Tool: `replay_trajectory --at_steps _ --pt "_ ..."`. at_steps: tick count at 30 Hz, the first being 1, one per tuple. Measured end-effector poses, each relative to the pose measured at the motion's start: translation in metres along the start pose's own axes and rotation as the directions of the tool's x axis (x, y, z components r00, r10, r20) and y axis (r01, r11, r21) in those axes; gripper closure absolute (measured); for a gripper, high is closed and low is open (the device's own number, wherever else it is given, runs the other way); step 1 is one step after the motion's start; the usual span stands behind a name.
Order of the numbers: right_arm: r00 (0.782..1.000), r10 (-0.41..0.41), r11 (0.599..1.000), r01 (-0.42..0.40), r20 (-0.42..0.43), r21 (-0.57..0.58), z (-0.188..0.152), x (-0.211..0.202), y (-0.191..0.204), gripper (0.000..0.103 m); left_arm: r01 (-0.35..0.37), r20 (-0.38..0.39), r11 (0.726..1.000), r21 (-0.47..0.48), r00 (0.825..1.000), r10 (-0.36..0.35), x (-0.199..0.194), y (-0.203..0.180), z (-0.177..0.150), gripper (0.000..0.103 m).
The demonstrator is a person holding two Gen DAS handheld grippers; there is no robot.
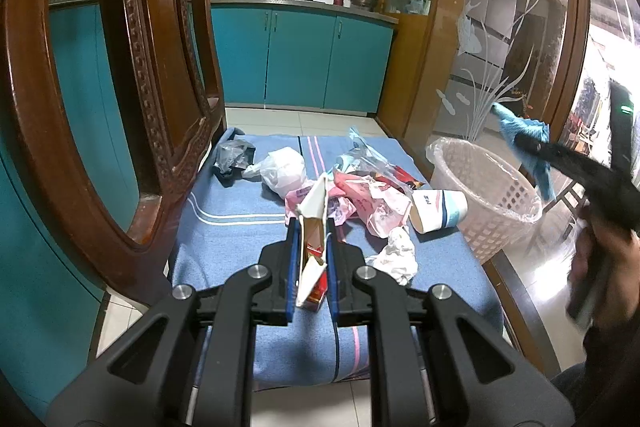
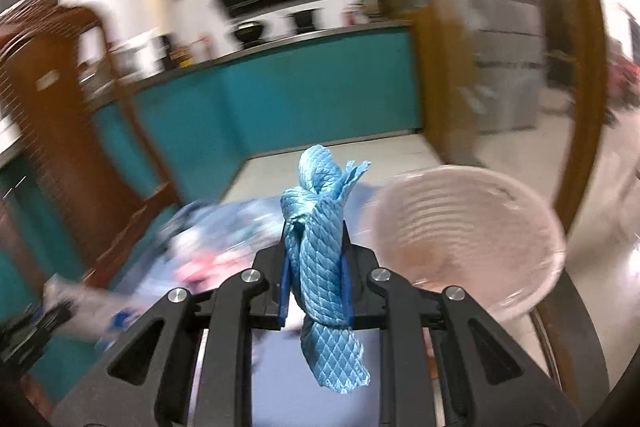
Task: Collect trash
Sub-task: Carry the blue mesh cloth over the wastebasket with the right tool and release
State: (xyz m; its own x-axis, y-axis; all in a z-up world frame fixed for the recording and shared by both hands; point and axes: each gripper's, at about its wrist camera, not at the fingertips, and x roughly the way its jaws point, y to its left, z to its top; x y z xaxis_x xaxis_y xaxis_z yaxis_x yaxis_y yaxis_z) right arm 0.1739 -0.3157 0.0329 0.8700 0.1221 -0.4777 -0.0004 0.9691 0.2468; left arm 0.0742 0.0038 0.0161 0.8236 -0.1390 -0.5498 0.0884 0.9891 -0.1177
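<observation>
My left gripper [image 1: 311, 227] is shut on a flattened white and red carton [image 1: 314, 223], held above the blue striped cloth [image 1: 240, 247]. Beyond it lies a heap of trash: pink wrappers [image 1: 360, 199], a white plastic bag [image 1: 284, 169], a paper cup [image 1: 438, 209] on its side and crumpled paper [image 1: 396, 255]. My right gripper [image 2: 314, 231] is shut on a blue quilted rag [image 2: 320, 251]. In the left wrist view that right gripper [image 1: 528, 145] hangs over the pale pink basket [image 1: 492, 203] with the blue rag [image 1: 524, 131]. The right wrist view is blurred; the basket [image 2: 468, 227] is at right.
A carved wooden chair back [image 1: 132, 75] stands close on the left. Teal kitchen cabinets [image 1: 296, 59] run across the back. A glass door with etched fish [image 1: 492, 39] is behind the basket. A person's hand [image 1: 600, 267] holds the right gripper at the far right.
</observation>
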Motion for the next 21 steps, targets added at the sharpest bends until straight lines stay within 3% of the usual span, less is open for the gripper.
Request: replay_trajectory --at_steps 5,10,11,13,14,16,19,21 --pt "0.993 -0.102 0.99 0.108 -0.059 0.092 0.003 0.039 -0.059 0.082 0.001 -0.001 1.0 -0.001 1.0 -0.001 0.0 0.0 0.0 0.09" --pt "0.991 -0.12 0.988 0.125 -0.051 0.091 0.004 0.047 -0.066 0.081 0.0 -0.001 1.0 -0.003 1.0 0.0 0.001 0.0 0.001 0.09" --pt "0.991 -0.126 0.987 0.13 -0.046 0.092 0.003 0.049 -0.067 0.076 -0.001 -0.002 1.0 -0.002 1.0 0.001 0.002 -0.001 0.001 0.09" --pt "0.988 -0.147 0.984 0.15 -0.037 0.093 0.002 0.053 -0.071 0.05 -0.003 -0.002 1.0 0.002 1.0 0.003 0.001 -0.001 0.001 0.09" --pt "0.986 -0.165 0.981 0.167 -0.033 0.095 0.001 0.053 -0.072 0.025 -0.005 -0.002 1.0 0.003 1.0 0.005 0.001 -0.001 0.001 0.09" --pt "0.983 -0.184 0.975 0.183 0.001 0.129 0.002 0.043 -0.075 0.019 -0.008 -0.001 1.0 0.001 1.0 0.008 0.002 -0.002 0.002 0.09" --pt "0.989 -0.12 0.979 0.103 0.089 0.175 0.01 0.011 -0.07 0.017 -0.001 0.005 1.0 0.0 1.0 0.001 0.001 -0.004 0.002 0.09" --pt "0.97 -0.133 0.977 0.093 0.202 0.193 0.012 -0.024 -0.064 0.005 0.014 0.019 1.0 0.006 1.0 -0.014 -0.001 -0.009 0.003 0.09"
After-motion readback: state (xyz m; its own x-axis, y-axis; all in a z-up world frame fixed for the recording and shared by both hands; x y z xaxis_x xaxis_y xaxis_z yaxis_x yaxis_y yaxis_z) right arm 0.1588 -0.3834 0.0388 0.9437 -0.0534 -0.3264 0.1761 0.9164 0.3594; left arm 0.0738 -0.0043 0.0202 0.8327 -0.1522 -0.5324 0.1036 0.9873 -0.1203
